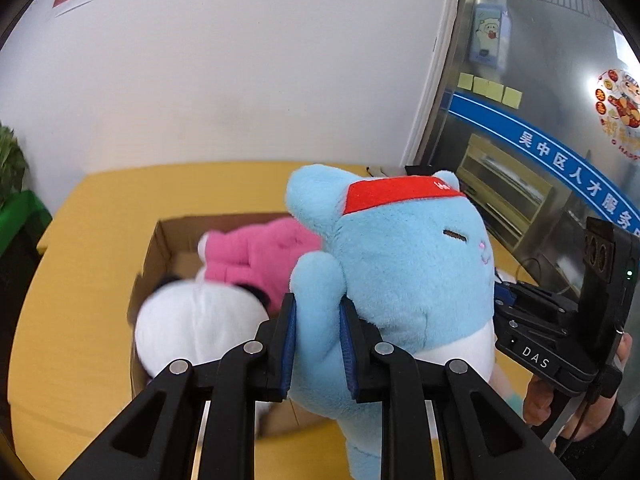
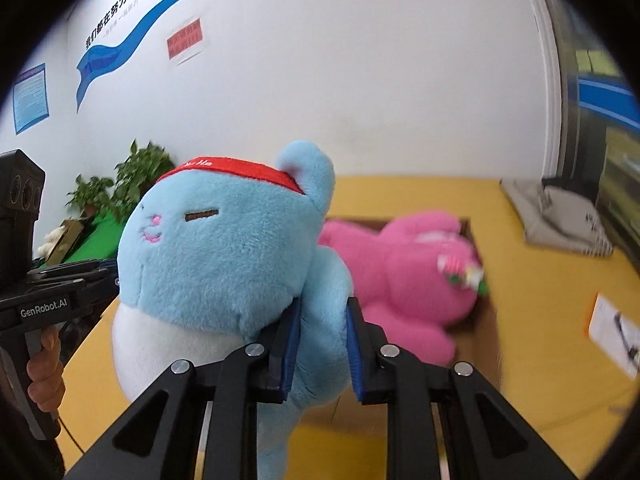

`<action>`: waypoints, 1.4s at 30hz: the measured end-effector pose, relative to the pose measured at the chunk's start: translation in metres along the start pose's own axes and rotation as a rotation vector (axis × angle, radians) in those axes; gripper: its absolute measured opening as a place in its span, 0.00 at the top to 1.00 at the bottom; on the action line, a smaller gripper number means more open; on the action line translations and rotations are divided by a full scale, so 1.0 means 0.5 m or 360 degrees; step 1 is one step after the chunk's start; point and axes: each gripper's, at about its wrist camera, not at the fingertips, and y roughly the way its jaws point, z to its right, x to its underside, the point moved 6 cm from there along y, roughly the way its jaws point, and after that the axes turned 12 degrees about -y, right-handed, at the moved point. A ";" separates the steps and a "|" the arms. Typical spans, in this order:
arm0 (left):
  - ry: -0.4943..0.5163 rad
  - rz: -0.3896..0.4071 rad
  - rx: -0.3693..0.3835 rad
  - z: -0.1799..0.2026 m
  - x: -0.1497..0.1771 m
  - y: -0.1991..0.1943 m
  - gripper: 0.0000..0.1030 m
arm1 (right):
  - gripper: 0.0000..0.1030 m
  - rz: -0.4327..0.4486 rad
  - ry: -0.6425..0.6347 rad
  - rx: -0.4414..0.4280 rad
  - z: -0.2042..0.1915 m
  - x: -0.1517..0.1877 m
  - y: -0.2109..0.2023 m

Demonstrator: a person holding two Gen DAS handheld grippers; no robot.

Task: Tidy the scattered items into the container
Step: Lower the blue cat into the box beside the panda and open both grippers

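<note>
A blue plush cat with a red headband [image 1: 404, 264] hangs in the air above the yellow table. My left gripper [image 1: 318, 340] is shut on one of its arms. My right gripper [image 2: 322, 340] is shut on its other arm, and the plush [image 2: 224, 248] fills the left of that view. Behind it stands an open cardboard box [image 1: 160, 248] holding a pink plush [image 1: 264, 256] and a white plush [image 1: 192, 328]. In the right wrist view the pink plush [image 2: 412, 280] lies in the box [image 2: 486, 320].
The yellow table [image 1: 92, 240] carries a grey folded bag [image 2: 560, 220] at the far right and a white card [image 2: 616, 332] at the right edge. Green plants [image 2: 120, 188] stand at the left by the white wall. A glass door is on the right.
</note>
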 end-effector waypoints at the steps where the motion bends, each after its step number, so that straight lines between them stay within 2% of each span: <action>1: -0.0007 -0.0025 -0.0013 -0.011 -0.017 0.035 0.80 | 0.80 0.0008 0.0004 0.0027 0.009 -0.016 0.027; 4: -0.0020 -0.0126 -0.0061 -0.045 -0.020 0.126 0.80 | 0.80 -0.0066 0.0034 0.0059 0.023 -0.015 0.113; 7: -0.0069 -0.0274 -0.0146 -0.096 0.022 0.217 0.80 | 0.80 -0.0200 0.0078 0.0048 0.041 0.036 0.193; 9: -0.0121 -0.0346 -0.0150 -0.111 0.055 0.264 0.80 | 0.80 -0.0334 0.0077 -0.0001 0.037 0.085 0.248; 12: -0.0080 -0.0335 -0.0145 -0.096 0.085 0.276 0.80 | 0.80 -0.0524 0.0052 0.0004 0.030 0.147 0.292; 15: -0.0033 -0.0317 -0.0223 -0.084 0.095 0.282 0.79 | 0.76 -0.0573 0.0087 -0.0013 0.037 0.172 0.292; 17: 0.0008 -0.0295 -0.0274 -0.072 0.099 0.278 0.78 | 0.66 -0.0580 0.0117 -0.0027 0.045 0.169 0.282; 19: 0.0056 -0.0263 -0.0322 -0.063 0.098 0.270 0.73 | 0.61 -0.0566 0.0167 -0.0048 0.061 0.165 0.267; 21: 0.0081 -0.0245 -0.0343 -0.056 0.098 0.250 0.67 | 0.42 -0.0533 0.0189 -0.0008 0.077 0.162 0.239; 22: 0.0073 -0.0244 -0.0336 -0.055 0.098 0.237 0.58 | 0.24 -0.0501 0.0205 0.0032 0.087 0.159 0.220; 23: 0.0054 -0.0247 -0.0314 -0.054 0.099 0.225 0.52 | 0.19 -0.0475 0.0231 0.0047 0.095 0.156 0.202; 25: 0.0018 -0.0199 -0.0259 -0.047 0.104 0.175 0.20 | 0.19 -0.0447 0.0274 0.0015 0.104 0.161 0.181; 27: 0.0021 -0.0103 -0.0269 -0.040 0.108 0.121 0.10 | 0.19 -0.0412 0.0287 -0.0038 0.091 0.167 0.140; 32: -0.0028 0.0031 -0.0267 -0.018 0.139 -0.007 0.00 | 0.19 -0.0329 0.0126 0.0038 0.040 0.176 0.060; 38: -0.0080 0.0115 -0.0300 0.003 0.182 -0.101 0.00 | 0.19 -0.0162 -0.0072 0.0171 -0.012 0.144 -0.034; 42: -0.0089 0.0152 -0.0295 0.011 0.192 -0.138 0.00 | 0.19 -0.0066 -0.0071 0.0141 -0.029 0.133 -0.080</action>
